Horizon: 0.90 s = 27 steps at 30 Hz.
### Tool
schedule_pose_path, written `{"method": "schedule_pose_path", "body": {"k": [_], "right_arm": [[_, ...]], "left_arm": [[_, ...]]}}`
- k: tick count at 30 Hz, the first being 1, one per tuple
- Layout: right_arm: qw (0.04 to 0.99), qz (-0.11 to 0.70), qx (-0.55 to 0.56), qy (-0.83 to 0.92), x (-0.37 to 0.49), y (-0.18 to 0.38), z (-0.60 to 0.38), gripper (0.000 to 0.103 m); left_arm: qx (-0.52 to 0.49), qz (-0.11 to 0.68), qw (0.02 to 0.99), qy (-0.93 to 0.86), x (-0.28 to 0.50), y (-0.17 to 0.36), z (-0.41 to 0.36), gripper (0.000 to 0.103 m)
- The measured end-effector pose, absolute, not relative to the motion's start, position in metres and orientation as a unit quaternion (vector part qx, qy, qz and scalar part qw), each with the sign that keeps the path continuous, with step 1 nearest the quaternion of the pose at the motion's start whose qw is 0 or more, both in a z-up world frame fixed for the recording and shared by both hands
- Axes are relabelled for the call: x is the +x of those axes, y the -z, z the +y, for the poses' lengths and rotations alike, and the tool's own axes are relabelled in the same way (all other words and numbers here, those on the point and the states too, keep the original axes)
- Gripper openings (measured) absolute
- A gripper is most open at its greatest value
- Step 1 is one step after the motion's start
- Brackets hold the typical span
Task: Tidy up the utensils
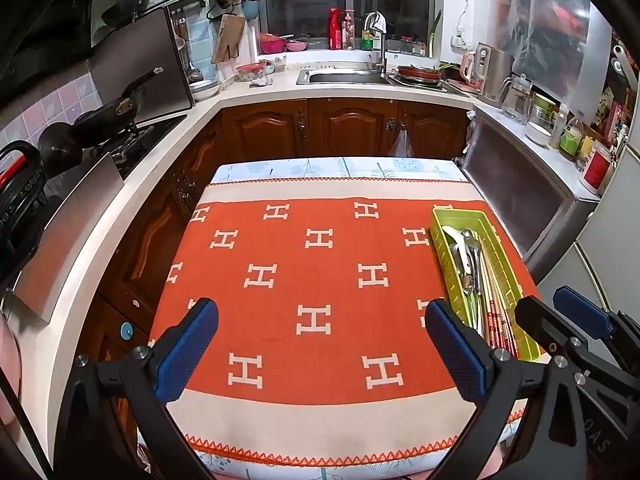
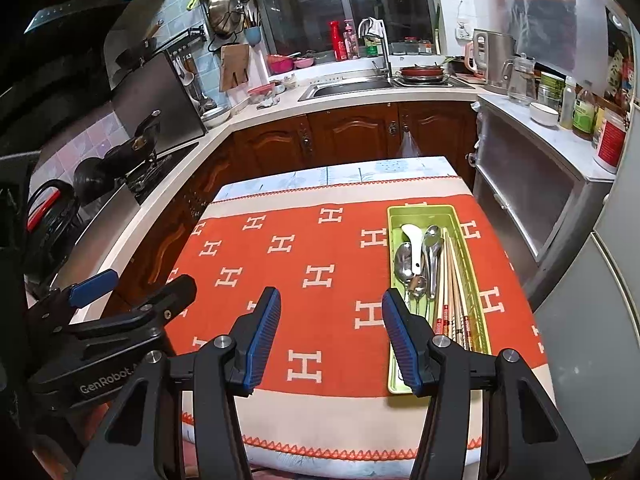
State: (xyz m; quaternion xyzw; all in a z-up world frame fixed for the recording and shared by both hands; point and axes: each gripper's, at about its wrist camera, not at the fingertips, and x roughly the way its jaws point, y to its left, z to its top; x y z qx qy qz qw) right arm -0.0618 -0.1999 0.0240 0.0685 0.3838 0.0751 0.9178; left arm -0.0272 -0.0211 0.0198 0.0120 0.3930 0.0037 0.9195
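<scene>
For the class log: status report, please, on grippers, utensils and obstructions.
Left gripper open, empty. Right gripper open, empty. Spoons and chopsticks all in green tray. Nothing in the way on the orange cloth.

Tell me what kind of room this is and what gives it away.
A home kitchen, almost certainly. A steel sink with a faucet sits below a window, a wok rests on the stove, and pots hang on the tiled wall.

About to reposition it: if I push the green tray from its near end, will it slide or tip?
The green tray is long and low, so probably slides rather than tips. The orange cloth may bunch and drag. The loose spoons and chopsticks inside would likely rattle and shift.
</scene>
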Motion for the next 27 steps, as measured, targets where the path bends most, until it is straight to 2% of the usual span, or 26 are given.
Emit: {"method": "schedule_pose_path", "body": {"k": [27], "right_arm": [[0.915, 0.390, 0.066, -0.078, -0.044, -0.012, -0.190, 0.054]], "left_arm": [[0.010, 0.402, 0.915, -0.016, -0.021, -0.008, -0.022, 0.102]]}}
